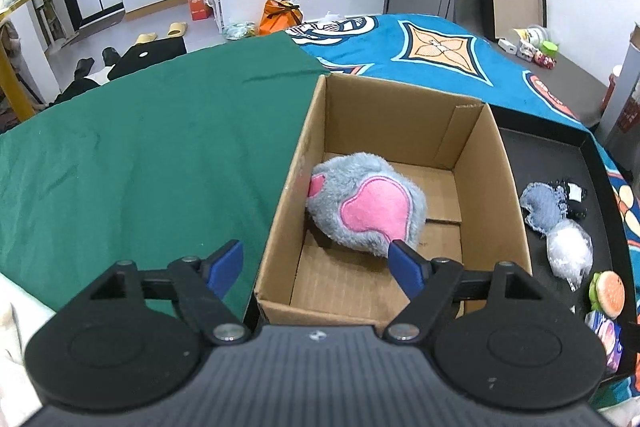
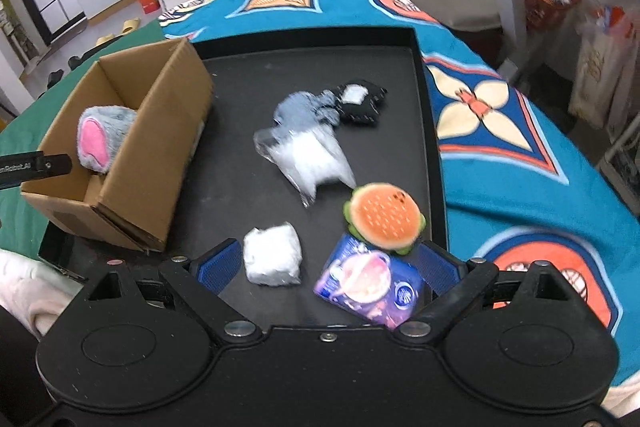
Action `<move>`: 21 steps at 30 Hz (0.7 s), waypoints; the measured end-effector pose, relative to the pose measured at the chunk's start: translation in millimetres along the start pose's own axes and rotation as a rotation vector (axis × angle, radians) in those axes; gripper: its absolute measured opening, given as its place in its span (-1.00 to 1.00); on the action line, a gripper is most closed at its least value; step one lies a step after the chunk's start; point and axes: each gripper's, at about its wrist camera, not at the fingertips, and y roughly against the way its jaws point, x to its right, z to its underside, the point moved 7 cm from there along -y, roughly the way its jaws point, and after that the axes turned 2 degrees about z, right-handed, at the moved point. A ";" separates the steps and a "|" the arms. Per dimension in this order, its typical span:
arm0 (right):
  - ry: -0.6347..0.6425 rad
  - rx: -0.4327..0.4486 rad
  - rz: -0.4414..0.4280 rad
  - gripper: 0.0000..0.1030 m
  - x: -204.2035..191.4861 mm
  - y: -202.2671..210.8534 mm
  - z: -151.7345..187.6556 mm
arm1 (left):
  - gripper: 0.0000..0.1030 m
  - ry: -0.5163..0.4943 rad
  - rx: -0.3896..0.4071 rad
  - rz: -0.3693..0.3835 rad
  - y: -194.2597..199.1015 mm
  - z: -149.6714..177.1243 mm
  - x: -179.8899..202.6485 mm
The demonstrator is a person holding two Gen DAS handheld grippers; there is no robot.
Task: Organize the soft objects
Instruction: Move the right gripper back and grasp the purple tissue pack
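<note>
A grey plush with pink patches (image 1: 366, 207) lies inside the open cardboard box (image 1: 288, 195). My left gripper (image 1: 314, 249) hovers open over the box's near end, its right finger close to the plush's edge and not gripping it. In the right wrist view the plush (image 2: 104, 139) shows in the box (image 2: 160, 131) beside a black tray (image 2: 304, 41). My right gripper (image 2: 329, 249) is open just above the tray's near end. A white wrapped packet (image 2: 273, 254) and a purple packet (image 2: 368, 287) lie between its fingers, untouched. A burger plush (image 2: 384, 221) sits just beyond.
Further up the tray lie a clear plastic bag (image 2: 312, 159), a blue-grey cloth piece (image 2: 300, 109) and a black fabric item (image 2: 360, 103). A green cloth (image 1: 140, 147) covers the surface left of the box, a blue patterned cloth (image 2: 500, 131) the right. A white sleeve (image 2: 24, 287) shows lower left.
</note>
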 end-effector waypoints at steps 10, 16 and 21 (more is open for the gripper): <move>-0.173 -0.078 0.001 0.65 27.3 -23.3 20.1 | 0.52 -0.040 -0.010 -0.017 -2.0 3.7 9.7; -0.216 -0.117 0.020 0.65 32.7 -42.6 26.3 | 0.52 -0.053 -0.011 -0.026 -4.5 4.0 12.7; -0.241 -0.138 0.046 0.65 35.3 -55.0 27.2 | 0.52 -0.062 -0.017 -0.031 -8.0 4.6 13.3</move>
